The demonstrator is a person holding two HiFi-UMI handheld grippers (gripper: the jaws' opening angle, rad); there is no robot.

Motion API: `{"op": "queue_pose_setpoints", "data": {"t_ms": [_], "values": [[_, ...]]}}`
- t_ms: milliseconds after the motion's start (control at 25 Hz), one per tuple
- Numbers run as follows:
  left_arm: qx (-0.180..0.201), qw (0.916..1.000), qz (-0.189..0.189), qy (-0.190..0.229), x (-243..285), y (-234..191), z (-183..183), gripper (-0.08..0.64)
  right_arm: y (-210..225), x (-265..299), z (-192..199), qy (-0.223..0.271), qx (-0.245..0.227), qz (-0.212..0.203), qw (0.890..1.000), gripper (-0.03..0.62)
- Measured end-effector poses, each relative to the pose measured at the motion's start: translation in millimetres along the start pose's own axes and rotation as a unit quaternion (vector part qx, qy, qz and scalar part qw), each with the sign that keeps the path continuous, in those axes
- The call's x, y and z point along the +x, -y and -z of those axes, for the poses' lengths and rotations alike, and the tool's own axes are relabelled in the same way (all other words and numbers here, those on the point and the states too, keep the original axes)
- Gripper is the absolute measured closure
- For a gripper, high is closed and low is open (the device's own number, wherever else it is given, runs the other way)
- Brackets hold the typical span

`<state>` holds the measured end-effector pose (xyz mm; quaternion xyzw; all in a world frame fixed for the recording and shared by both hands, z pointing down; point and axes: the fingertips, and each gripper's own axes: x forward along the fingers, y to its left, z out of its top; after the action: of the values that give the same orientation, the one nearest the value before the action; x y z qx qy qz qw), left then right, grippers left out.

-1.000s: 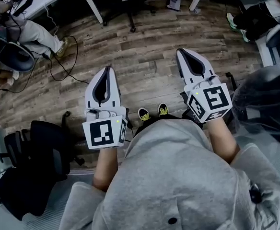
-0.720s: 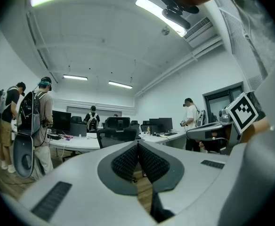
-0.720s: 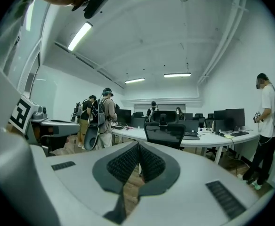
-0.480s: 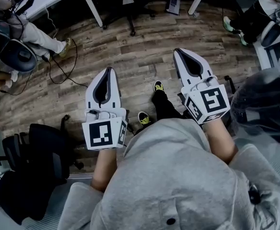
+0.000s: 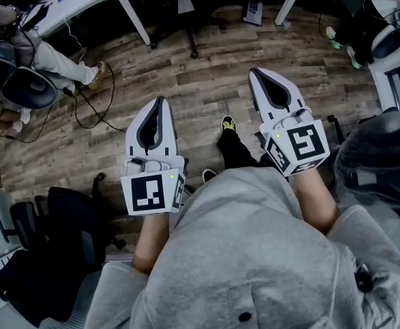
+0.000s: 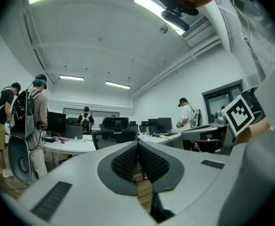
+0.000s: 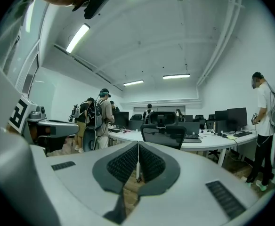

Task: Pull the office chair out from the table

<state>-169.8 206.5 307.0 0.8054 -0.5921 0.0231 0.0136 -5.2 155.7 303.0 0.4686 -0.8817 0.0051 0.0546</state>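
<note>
The black office chair with a mesh back and headrest stands pushed in at a white table, straight ahead in the right gripper view. The left gripper view shows the chair slightly left of centre at the table. From the head view only the chair's dark base shows, in shadow past a white table leg. My left gripper and right gripper are held level above the wood floor, well short of the chair. Both are shut with nothing between the pads.
Another black chair stands at my lower left. A seated person and floor cables are at the upper left. A dark plastic-covered object is close on my right. Several people stand at desks. My shoe is on the floor.
I have stepped forward, one foot now ahead of the other. Both grippers have been carried a little toward the table and chair. Their jaws stayed shut.
</note>
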Motion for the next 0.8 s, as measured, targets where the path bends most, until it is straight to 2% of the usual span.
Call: {"op": "queue_pose_setpoints", "data": {"t_ms": [480, 800], "values": [[0.013, 0.9992, 0.008, -0.037, 97.9, -8.8, 13.5, 0.548, 74.4, 65.8, 14.4, -0.017, 0.018, 0.008, 1.0, 0.565], [0.023, 0.9987, -0.002, -0.046, 164.1, -17.2, 5.8, 0.548, 123.4, 113.3, 17.2, -0.02, 0.039, 0.0, 0.999, 0.565]]}}
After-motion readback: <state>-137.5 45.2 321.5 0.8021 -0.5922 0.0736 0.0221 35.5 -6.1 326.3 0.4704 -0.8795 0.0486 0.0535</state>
